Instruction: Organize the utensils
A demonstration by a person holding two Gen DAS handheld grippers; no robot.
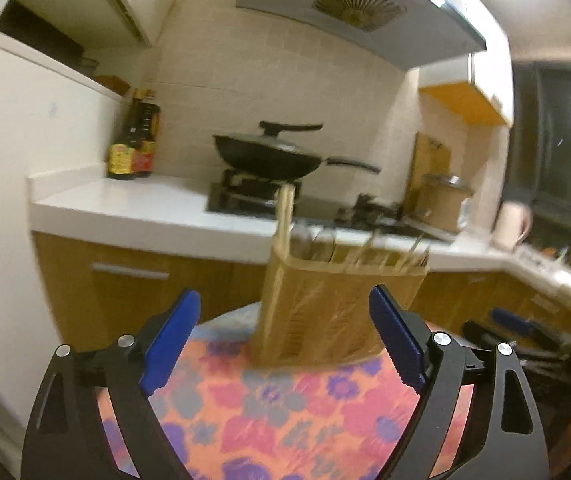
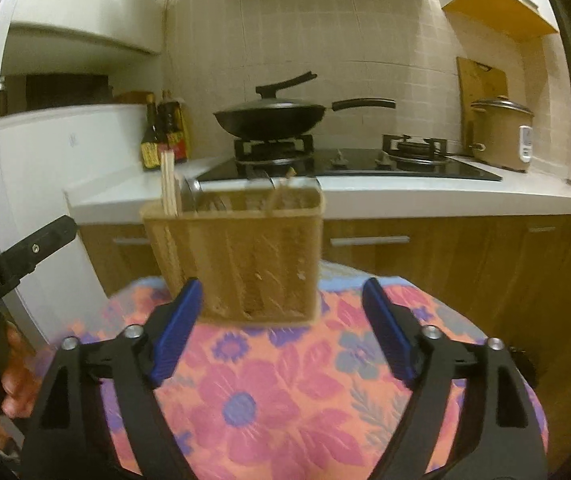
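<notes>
Here the caddy (image 2: 233, 256), a slatted wooden utensil box, stands upright at the far edge of the desk (image 2: 269, 392), which wears a flowered cloth. In the right wrist view it fills the middle of the frame, dead ahead of the right gripper (image 2: 281, 328), whose blue jaws are spread wide with nothing between them. The box's long side runs left to right across that view, square to the line of the fingers, and its near wall sits just beyond the fingertips.

In the left wrist view the caddy (image 1: 337, 304) stands centre and a little right of the midline, turned so that one corner faces the camera. The left gripper (image 1: 289, 340) is likewise released and empty, its jaws gaping either side of the box's lower half without touching it, as far as the blur allows.

A pair of chopsticks (image 2: 168, 184) stands upright in the left compartment, well above the rim; further handles and what looks like a spoon bowl show in the other sections, too blurred to name.

Both grippers are near, but the right one meets the caddy squarely, so I judge it better placed for a straight approach. The left body (image 2: 17, 256) shows at that view's left edge, held off to the side. Behind, a wok (image 2: 271, 118) sits on the hob.
</notes>
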